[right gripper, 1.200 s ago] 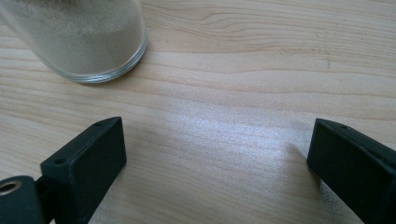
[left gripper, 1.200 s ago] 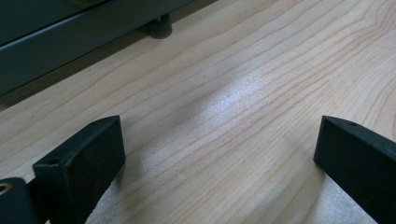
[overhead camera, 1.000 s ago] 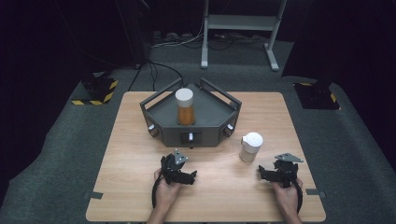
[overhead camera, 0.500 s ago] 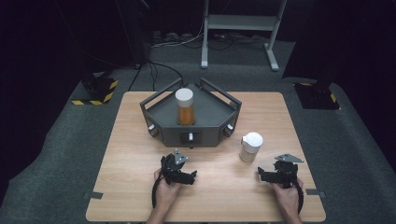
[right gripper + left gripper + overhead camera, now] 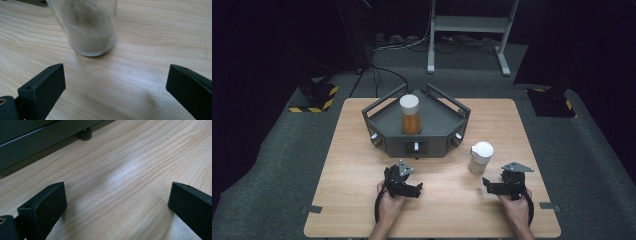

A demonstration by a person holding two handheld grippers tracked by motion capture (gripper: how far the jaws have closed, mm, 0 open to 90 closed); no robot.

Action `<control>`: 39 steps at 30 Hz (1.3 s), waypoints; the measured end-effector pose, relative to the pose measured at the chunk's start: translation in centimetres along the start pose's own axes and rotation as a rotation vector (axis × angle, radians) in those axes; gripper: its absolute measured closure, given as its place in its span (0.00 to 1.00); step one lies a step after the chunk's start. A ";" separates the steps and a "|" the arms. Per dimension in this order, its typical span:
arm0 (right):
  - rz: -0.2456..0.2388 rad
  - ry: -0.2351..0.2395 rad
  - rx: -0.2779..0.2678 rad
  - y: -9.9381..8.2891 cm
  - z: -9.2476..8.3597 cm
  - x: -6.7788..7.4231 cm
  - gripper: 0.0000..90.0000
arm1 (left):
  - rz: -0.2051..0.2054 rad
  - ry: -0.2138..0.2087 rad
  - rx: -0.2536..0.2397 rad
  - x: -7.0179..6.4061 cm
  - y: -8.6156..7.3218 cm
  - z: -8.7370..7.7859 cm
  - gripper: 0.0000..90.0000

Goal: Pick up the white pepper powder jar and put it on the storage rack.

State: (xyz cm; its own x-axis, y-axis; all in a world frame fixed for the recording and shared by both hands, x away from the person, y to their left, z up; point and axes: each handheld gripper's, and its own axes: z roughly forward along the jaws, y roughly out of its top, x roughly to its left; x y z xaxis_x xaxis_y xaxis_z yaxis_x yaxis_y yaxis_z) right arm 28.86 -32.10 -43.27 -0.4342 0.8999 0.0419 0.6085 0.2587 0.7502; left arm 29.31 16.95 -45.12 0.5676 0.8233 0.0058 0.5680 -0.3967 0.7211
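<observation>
A dark grey angular tray [image 5: 439, 131] stands at the back middle of the wooden table, and an upright jar of orange stuff with a white lid [image 5: 410, 115] sits in it. To its right, on the bare table, stands a white-lidded jar of pale powder [image 5: 480, 157], close ahead in the right gripper view as the glass jar [image 5: 88, 26]. My left gripper [image 5: 417, 189] rests low near the front, open, with bare wood between its jaws [image 5: 117, 202]. My right gripper [image 5: 487, 186] is open too [image 5: 115, 85], a little short of the pale jar.
The tray's front wall and one small foot [image 5: 85, 134] show just beyond the left gripper. Tape marks [image 5: 313, 209] sit at the table's front corners. Black-and-yellow floor blocks [image 5: 318, 95] and a metal stand [image 5: 469, 22] lie beyond the table.
</observation>
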 end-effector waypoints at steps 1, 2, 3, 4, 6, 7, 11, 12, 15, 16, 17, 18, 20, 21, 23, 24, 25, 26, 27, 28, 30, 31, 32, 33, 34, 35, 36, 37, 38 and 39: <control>-0.001 0.003 -0.001 0.1 0.0 0.0 0.03 | 0.000 0.000 0.000 0.0 0.0 0.0 0.02; 0.000 0.008 -0.004 0.2 0.1 0.0 0.03 | 0.000 0.000 0.000 0.0 0.0 0.0 0.02; 0.001 0.012 -0.007 0.3 0.1 0.0 0.03 | 0.000 0.000 0.000 0.0 0.0 0.0 0.02; 0.000 0.016 -0.011 0.4 0.2 0.0 0.03 | 0.000 0.000 0.000 0.0 0.0 0.0 0.02; -0.002 0.022 -0.018 0.6 0.3 0.1 0.04 | 0.000 0.000 0.000 0.0 0.0 0.0 0.02; 0.000 0.023 -0.020 0.7 0.4 0.1 0.04 | 0.000 0.000 0.000 0.0 0.0 0.0 0.02; 0.002 0.034 -0.028 1.1 0.8 0.1 0.04 | 0.000 0.000 0.000 0.0 0.0 0.0 0.02; 0.000 0.037 -0.030 1.2 1.0 0.1 0.04 | 0.000 0.000 0.000 0.0 0.0 0.0 0.02; -0.004 0.042 -0.032 1.4 1.3 0.2 0.05 | 0.000 0.000 0.000 0.0 0.0 0.0 0.02; -0.003 0.042 -0.033 1.5 1.4 0.3 0.05 | 0.000 0.000 0.000 0.0 0.0 0.0 0.02; -0.007 0.043 -0.037 1.6 1.5 0.3 0.05 | 0.000 0.000 0.000 0.0 0.0 0.0 0.02; -0.007 0.043 -0.040 1.7 1.6 0.4 0.05 | 0.000 0.000 0.000 0.0 0.0 0.0 0.02; -0.013 0.042 -0.047 1.9 1.7 0.5 0.05 | 0.000 0.000 0.000 0.0 0.0 0.0 0.02; -0.010 0.042 -0.050 2.0 1.8 0.5 0.06 | 0.000 0.000 0.000 0.0 0.0 0.0 0.02; -0.011 0.041 -0.056 2.1 1.9 0.6 0.06 | 0.000 0.000 0.000 0.0 0.0 0.0 0.02; -0.013 0.040 -0.061 2.2 2.0 0.6 0.06 | 0.000 0.000 0.000 0.0 0.0 0.0 0.02; -0.012 0.040 -0.065 2.3 2.0 0.6 0.06 | 0.000 0.000 0.000 0.0 0.0 0.0 0.02; -0.014 0.042 -0.070 2.4 2.1 0.6 0.07 | 0.000 0.000 0.000 0.0 0.0 0.0 0.02; -0.014 0.042 -0.070 2.4 2.1 0.6 0.07 | 0.000 0.000 0.000 0.0 0.0 0.0 0.02; -0.015 0.042 -0.074 2.5 2.1 0.7 0.07 | 0.000 -0.001 0.000 0.0 0.0 0.0 0.02; -0.020 0.044 -0.079 2.7 2.2 0.7 0.08 | 0.000 -0.001 0.000 0.0 0.0 0.0 0.02; -0.021 0.044 -0.080 2.8 2.3 0.7 0.08 | 0.000 -0.001 0.000 0.0 0.0 0.0 0.02; -0.021 0.044 -0.081 2.9 2.4 0.7 0.08 | 0.000 -0.001 0.000 0.0 0.0 0.0 0.02; -0.021 0.044 -0.081 2.9 2.4 0.7 0.08 | 0.000 -0.001 0.000 0.0 0.0 0.0 0.02; -0.023 0.044 -0.083 3.0 2.5 0.7 0.09 | 0.000 -0.001 0.000 0.0 0.0 0.0 0.02; -0.021 0.044 -0.086 3.1 2.5 0.7 0.09 | -0.001 -0.001 0.000 0.0 0.0 0.0 0.02; -0.022 0.045 -0.088 3.2 2.6 0.6 0.10 | -0.001 -0.002 -0.001 0.0 0.0 0.0 0.02; -0.021 0.044 -0.088 3.3 2.6 0.6 0.10 | -0.001 -0.002 -0.001 0.0 0.0 0.0 0.02; -0.021 0.045 -0.089 3.4 2.7 0.6 0.10 | -0.002 -0.002 -0.001 0.1 0.0 0.0 0.02; -0.025 0.046 -0.090 3.4 2.7 0.6 0.10 | -0.002 -0.002 -0.001 0.1 0.0 0.0 0.02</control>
State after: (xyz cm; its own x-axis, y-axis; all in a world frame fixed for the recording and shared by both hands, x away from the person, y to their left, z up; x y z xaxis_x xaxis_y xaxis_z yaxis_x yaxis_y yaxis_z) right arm 32.49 -29.73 -42.49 -0.4797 0.8760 0.0507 0.5359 0.2468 0.8074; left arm 29.33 17.00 -45.13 0.5679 0.8231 0.0032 0.5685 -0.3950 0.7217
